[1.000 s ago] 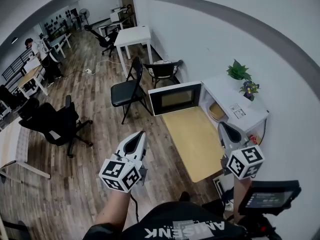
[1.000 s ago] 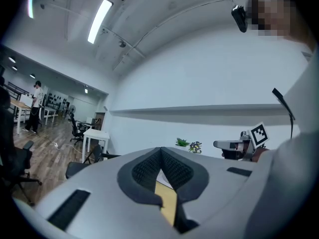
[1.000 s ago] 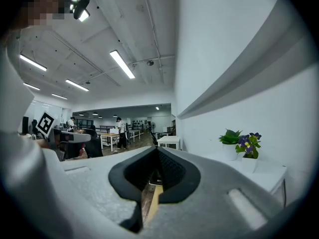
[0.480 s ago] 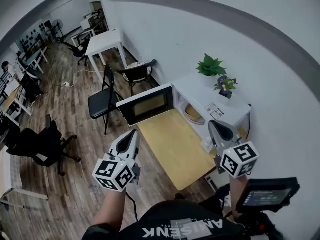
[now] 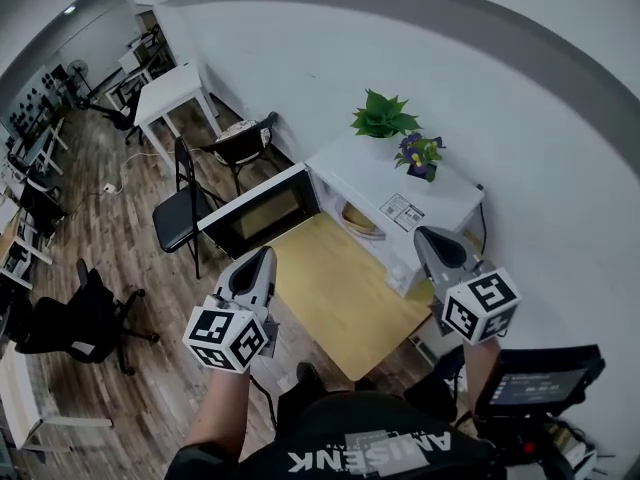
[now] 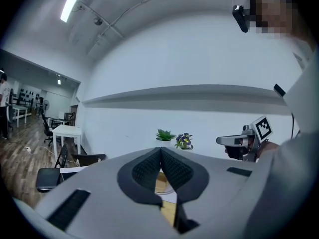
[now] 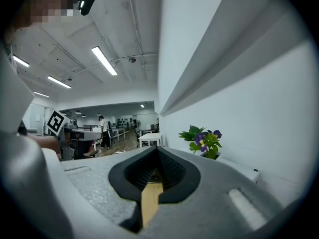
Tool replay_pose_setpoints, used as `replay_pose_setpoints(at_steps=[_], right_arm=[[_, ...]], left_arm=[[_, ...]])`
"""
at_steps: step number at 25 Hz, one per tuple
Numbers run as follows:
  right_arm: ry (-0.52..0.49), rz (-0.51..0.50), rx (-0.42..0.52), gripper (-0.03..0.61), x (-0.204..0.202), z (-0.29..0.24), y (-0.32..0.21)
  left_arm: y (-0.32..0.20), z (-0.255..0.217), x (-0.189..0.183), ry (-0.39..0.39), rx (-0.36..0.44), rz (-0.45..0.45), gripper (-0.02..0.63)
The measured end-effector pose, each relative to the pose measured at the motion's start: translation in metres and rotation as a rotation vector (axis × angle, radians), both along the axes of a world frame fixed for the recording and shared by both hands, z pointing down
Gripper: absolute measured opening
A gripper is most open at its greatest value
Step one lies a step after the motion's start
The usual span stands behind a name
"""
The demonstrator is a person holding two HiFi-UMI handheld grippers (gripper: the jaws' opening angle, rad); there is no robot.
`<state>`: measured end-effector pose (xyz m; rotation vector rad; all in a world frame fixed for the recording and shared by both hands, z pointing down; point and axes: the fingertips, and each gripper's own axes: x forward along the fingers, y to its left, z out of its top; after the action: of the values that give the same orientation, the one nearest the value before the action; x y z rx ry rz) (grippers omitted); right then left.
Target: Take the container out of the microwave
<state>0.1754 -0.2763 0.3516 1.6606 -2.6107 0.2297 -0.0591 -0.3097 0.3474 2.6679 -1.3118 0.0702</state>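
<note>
The container [image 5: 359, 218] sits inside the white microwave [image 5: 405, 186]. Its door [image 5: 262, 215] is wide open by the wooden table [image 5: 340, 293]. We hold our left gripper [image 5: 258, 264] and right gripper [image 5: 432, 243] near it, both squeezed closed and empty. Two plants [image 5: 383, 116] stand on top.

You stood in an open-plan office.
Around you were a white desk [image 5: 175, 86], black swivel chairs [image 5: 85, 320], a folding chair [image 5: 178, 208] on a wood-plank floor [image 5: 120, 258], ceiling strip lights [image 7: 104, 60], and a microwave [image 5: 445, 196] beside a low table [image 5: 340, 298] by the wall.
</note>
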Motion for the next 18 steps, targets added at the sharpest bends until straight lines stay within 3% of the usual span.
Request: replay_pose_setpoints(at_steps=[10, 13, 18], right_arm=[[0.026, 0.192, 0.013, 0.005, 0.020, -0.009, -0.025], [0.021, 0.253, -0.001, 0.005, 0.020, -0.007, -0.028], [0.026, 0.335, -0.017, 0.005, 0.022, -0.002, -0.037]], left_arm=[[-0.061, 0.001, 0.023, 0.020, 0.024, 0.208, 0.005], [-0.080, 0.004, 0.027, 0.014, 0.020, 0.281, 0.082], [-0.108, 0.020, 0.037, -0.047, 0.024, 0.384, 0.114]])
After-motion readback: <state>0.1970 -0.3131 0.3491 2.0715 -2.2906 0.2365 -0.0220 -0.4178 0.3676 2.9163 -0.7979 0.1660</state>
